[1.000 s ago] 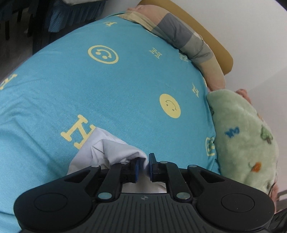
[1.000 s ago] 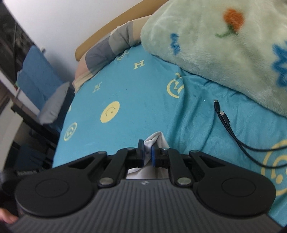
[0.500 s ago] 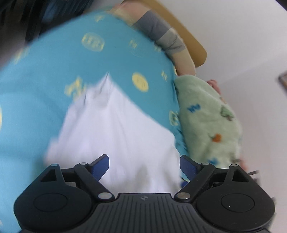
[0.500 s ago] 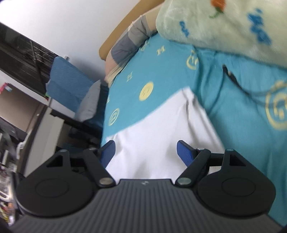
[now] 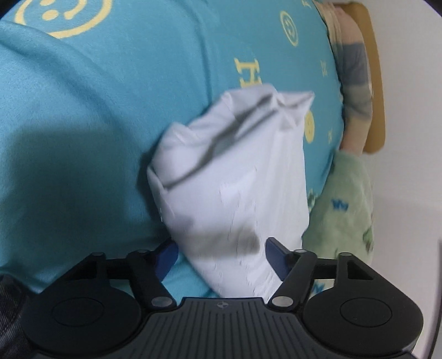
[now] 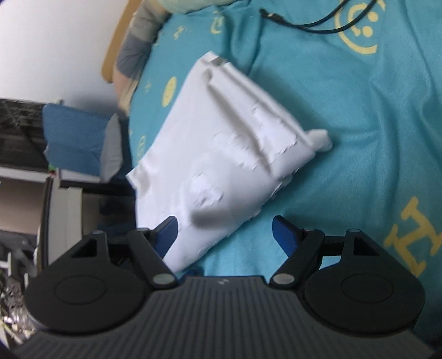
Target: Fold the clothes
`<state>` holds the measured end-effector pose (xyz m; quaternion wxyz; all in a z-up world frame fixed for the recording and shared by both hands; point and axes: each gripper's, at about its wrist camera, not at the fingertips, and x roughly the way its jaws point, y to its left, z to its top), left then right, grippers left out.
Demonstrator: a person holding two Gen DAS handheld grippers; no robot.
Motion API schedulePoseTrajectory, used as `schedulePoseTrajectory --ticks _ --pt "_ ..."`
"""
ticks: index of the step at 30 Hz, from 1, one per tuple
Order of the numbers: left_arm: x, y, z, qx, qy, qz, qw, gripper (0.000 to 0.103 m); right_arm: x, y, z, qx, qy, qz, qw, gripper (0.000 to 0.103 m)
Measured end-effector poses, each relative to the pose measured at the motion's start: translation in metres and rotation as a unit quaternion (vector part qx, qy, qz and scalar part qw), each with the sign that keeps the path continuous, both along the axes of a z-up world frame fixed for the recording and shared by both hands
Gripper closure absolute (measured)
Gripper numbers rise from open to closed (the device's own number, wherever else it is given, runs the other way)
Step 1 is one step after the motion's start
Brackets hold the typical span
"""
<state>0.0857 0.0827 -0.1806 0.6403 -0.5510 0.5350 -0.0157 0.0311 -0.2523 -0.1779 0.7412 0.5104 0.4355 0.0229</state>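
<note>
A white garment [image 5: 234,171] lies folded and rumpled on the teal bedsheet [image 5: 83,138]. In the left wrist view its near end reaches between the fingers of my left gripper [image 5: 221,255]. Those jaws stand wide and are closing, and the blue pads do not press the cloth. In the right wrist view the same garment [image 6: 215,143] lies slanted across the sheet. Its near corner sits by the left finger of my right gripper [image 6: 225,232], which is open with mostly bare sheet between its fingers.
A green plush blanket [image 5: 342,210] lies right of the garment. A striped pillow [image 5: 356,82] rests against the wooden headboard [image 5: 375,82]. A black cable [image 6: 304,24] lies on the sheet [image 6: 359,138] beyond the garment. A blue chair [image 6: 74,138] stands off the bed's left edge.
Both grippers were shut on corners of the white cloth a second ago. They opened, let go, drew back and rolled. The garment now lies on the sheet in front of them.
</note>
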Motion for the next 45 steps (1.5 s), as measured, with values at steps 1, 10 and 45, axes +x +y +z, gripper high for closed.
schedulePoseTrajectory --ticks 1,10,45 --pt "0.001 0.002 -0.001 0.0 0.003 0.009 1.0 0.046 0.002 0.0 -0.001 -0.007 -0.002 -0.004 1.0 0.026" --pt "-0.003 0.003 -0.001 0.0 -0.005 0.037 0.9993 0.082 0.01 -0.002 -0.001 -0.053 -0.016 -0.015 0.998 0.027" --pt "-0.005 -0.011 0.106 0.044 -0.103 -0.028 0.9933 0.09 -0.015 -0.022 0.064 -0.026 -0.122 -0.074 0.989 0.086"
